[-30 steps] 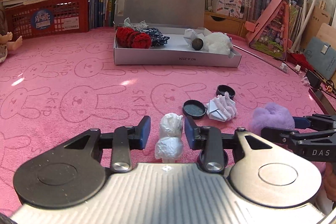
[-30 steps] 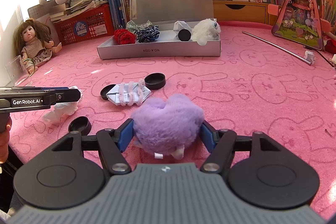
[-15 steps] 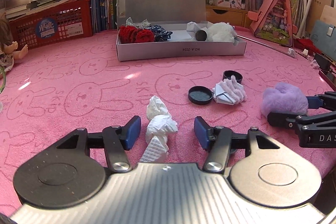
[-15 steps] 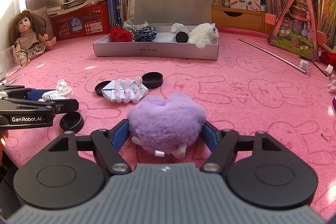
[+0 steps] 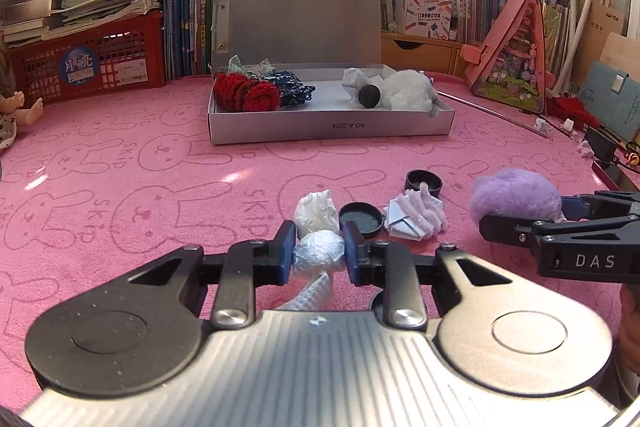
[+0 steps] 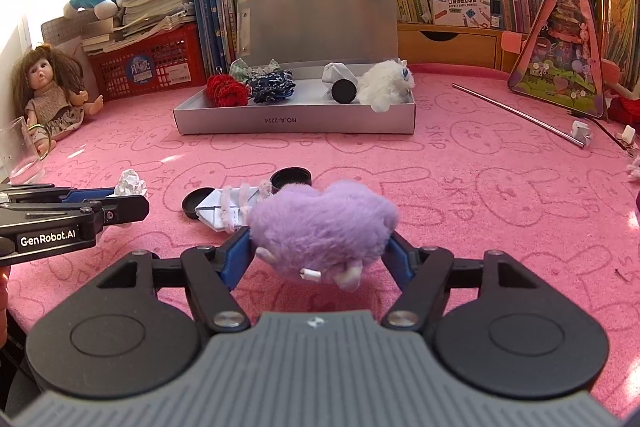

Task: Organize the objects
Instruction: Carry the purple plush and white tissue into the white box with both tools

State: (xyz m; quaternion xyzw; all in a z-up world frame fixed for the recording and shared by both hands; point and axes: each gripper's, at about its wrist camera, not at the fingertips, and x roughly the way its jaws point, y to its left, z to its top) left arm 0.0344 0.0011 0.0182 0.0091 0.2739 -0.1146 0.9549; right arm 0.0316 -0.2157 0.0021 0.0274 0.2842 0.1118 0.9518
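My left gripper [image 5: 319, 254] is shut on a crumpled white tissue wad [image 5: 318, 255], low over the pink mat; it shows from the side in the right wrist view [image 6: 120, 205]. My right gripper [image 6: 320, 247] is shut on a purple fluffy plush [image 6: 322, 225], held just above the mat; it also shows in the left wrist view [image 5: 516, 199]. The open grey box [image 5: 328, 125] stands at the back and holds red and blue scrunchies, a white plush and a black cap.
On the mat between the grippers lie a black lid [image 5: 360, 219], a black cap [image 5: 423, 183] and a folded paper with pipe cleaners [image 5: 412, 217]. A doll [image 6: 48, 95] and a glass [image 6: 20, 151] are at the left, a metal rod [image 6: 516, 113] at the right.
My left gripper opened around the tissue wad half a second ago and has closed on it again. The right gripper holds the purple plush throughout and has risen slightly.
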